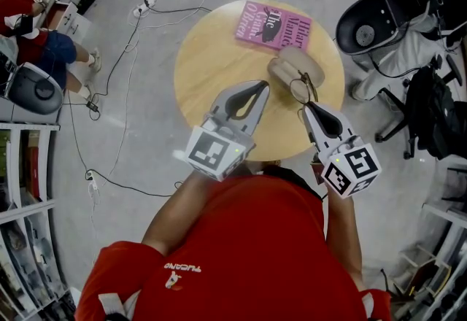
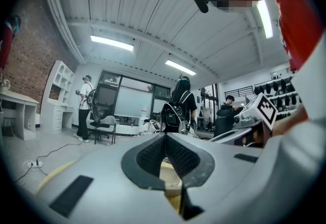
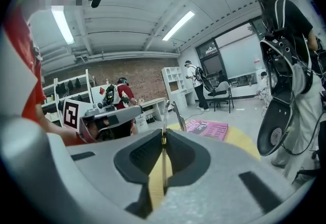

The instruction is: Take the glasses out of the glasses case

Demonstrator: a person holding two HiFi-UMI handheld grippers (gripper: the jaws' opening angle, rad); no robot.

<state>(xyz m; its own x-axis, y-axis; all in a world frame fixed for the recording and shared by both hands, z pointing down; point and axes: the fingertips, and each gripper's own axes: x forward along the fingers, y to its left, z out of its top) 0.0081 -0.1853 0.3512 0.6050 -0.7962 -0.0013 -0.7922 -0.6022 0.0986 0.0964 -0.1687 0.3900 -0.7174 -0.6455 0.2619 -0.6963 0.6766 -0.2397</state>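
Observation:
A beige glasses case (image 1: 295, 64) lies on the round wooden table (image 1: 211, 57), just in front of a pink book (image 1: 273, 26). Thin-framed glasses (image 1: 302, 88) hang at the case's near edge, and my right gripper (image 1: 307, 105) is shut on them. In the right gripper view a slim metal part of the glasses (image 3: 176, 114) sticks up from between the jaws of that gripper (image 3: 163, 139). My left gripper (image 1: 261, 86) hovers over the table left of the case, shut with nothing in it. In its own view the left gripper (image 2: 164, 149) has its pads touching.
An office chair (image 1: 368, 28) draped with dark bags stands right of the table. Cables (image 1: 139, 13) trail over the floor at the left. A person with a backpack (image 2: 181, 106) stands across the room. The pink book (image 3: 206, 129) lies ahead of the right gripper.

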